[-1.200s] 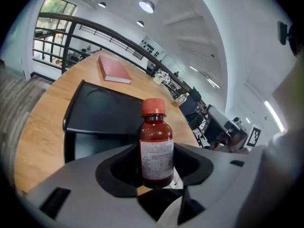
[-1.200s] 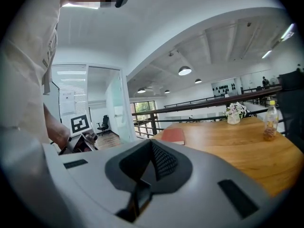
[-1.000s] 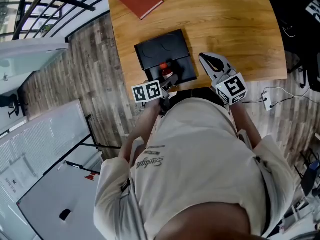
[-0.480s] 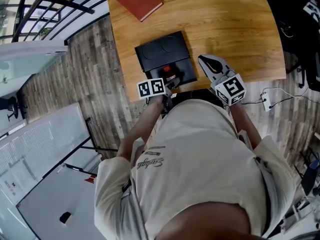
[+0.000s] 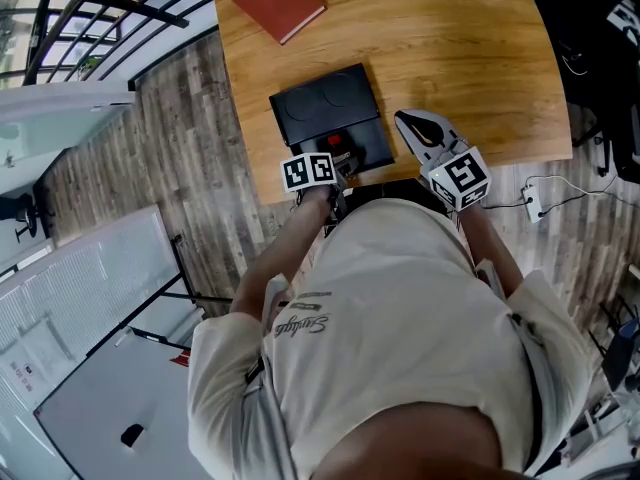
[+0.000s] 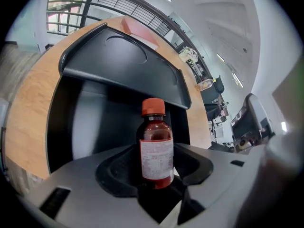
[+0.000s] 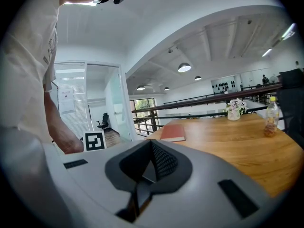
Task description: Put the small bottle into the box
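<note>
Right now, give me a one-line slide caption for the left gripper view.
Left claw holds the small bottle upright, orange cap up, facing the open black box.

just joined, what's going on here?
A person is working at a wooden table with handheld tongs in each hand. The left tongs are shut on a small amber bottle with an orange cap. They hold it upright at the open black box near the table's edge, not yet released. The right tongs are shut and empty, hovering to the right of the box.
</note>
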`<state>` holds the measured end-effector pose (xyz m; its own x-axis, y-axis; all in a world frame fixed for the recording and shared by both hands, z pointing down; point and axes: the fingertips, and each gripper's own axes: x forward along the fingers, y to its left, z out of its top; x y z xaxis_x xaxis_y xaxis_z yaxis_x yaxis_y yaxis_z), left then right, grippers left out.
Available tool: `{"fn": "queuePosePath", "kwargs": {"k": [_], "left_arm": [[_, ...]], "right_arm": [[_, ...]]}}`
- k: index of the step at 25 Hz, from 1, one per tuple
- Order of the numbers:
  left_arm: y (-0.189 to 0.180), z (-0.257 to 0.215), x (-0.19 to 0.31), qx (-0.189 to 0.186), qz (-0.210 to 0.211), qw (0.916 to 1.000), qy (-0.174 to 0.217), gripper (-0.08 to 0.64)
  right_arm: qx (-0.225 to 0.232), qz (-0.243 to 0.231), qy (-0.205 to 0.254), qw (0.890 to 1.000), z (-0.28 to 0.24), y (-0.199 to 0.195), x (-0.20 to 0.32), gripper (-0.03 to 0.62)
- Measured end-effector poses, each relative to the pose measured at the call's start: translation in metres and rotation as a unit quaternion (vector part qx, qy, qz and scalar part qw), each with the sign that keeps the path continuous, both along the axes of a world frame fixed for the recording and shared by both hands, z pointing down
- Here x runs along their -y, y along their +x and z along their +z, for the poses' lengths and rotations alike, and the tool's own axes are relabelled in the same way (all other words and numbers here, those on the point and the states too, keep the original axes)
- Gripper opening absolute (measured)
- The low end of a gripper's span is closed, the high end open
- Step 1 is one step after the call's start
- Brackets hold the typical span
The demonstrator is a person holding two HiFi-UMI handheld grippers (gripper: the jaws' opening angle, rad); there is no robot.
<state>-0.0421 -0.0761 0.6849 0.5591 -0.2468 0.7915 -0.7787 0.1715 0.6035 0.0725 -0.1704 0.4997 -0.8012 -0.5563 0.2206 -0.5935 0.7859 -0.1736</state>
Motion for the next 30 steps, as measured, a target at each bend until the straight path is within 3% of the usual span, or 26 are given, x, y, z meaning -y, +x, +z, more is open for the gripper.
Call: {"fn": "queuePosePath", "kwargs": {"k": [7, 14, 30], "left_arm": [[-0.014, 0.011, 0.002, 0.068, -0.003, 0.9976, -0.013, 0.225], [-0.014, 0.020, 0.000, 0.093, 0.014, 0.9947, -0.042, 0.226], [-0.008, 0.031, 0.006, 0.131, 0.047, 0.9881, -0.065, 0.227]], "right_arm": [[0.003, -0.004, -0.002, 1.000, 0.002, -0.003, 0.001, -0.005], [0.003, 0.002, -0.001, 1.000, 0.002, 0.001, 0.000, -0.005], [0.011, -0.013, 0.003, 1.000, -0.003, -0.007, 0.000, -0.005]]}}
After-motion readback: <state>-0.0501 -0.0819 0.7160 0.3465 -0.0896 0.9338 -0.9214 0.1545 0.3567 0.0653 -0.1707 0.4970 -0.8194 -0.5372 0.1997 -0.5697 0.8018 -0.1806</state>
